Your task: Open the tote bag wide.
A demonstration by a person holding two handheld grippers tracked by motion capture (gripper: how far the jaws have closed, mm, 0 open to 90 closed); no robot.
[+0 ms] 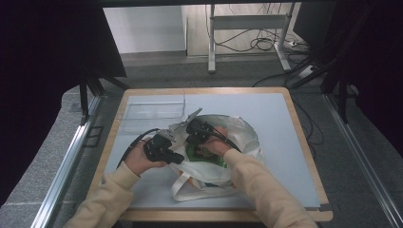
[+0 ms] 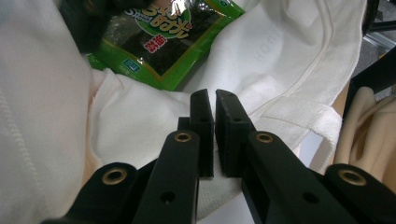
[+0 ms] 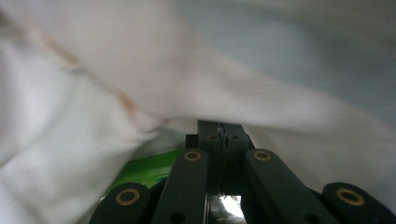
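Right gripper (image 3: 225, 133): clenched, jaw tips pressed flat together, nosed in under a fold of the bag (image 3: 93, 93). Cannot tell whether a sliver of the packet's (image 3: 144, 170) edge is nipped there; green film lies just beside and below the jaws.

Left gripper (image 2: 215, 100): all but closed, a thin slit left between the pads, nothing clearly caught in it. Poised over the bag's near rim, with the hem and strap (image 2: 299, 119) just beside.

Outward from there: packet (image 1: 204, 154) lying half inside the bag mouth, glossy green film with a dark printed panel, resting on white cloth. Bag (image 1: 244, 130) slumped flat on the table (image 1: 275, 109), mouth gaping toward the hands, a loop of strap trailing to the near edge.

Handling, by judgement:
- Packet: light, thin, crinkly and slick; contents likely brittle, so no squeezing across the belly. Best pinched on a sealed edge or corner, where the film is flat and doubled and gives the pads something to bite.
- Expect slipping on the gloss if gripped shallow; take a deep bite of the seam.
- Bag: soft, limp cloth, no stiffness of its own; folds over whatever goes in. Best held at the stitched hem or strap, lifted to keep the mouth open.
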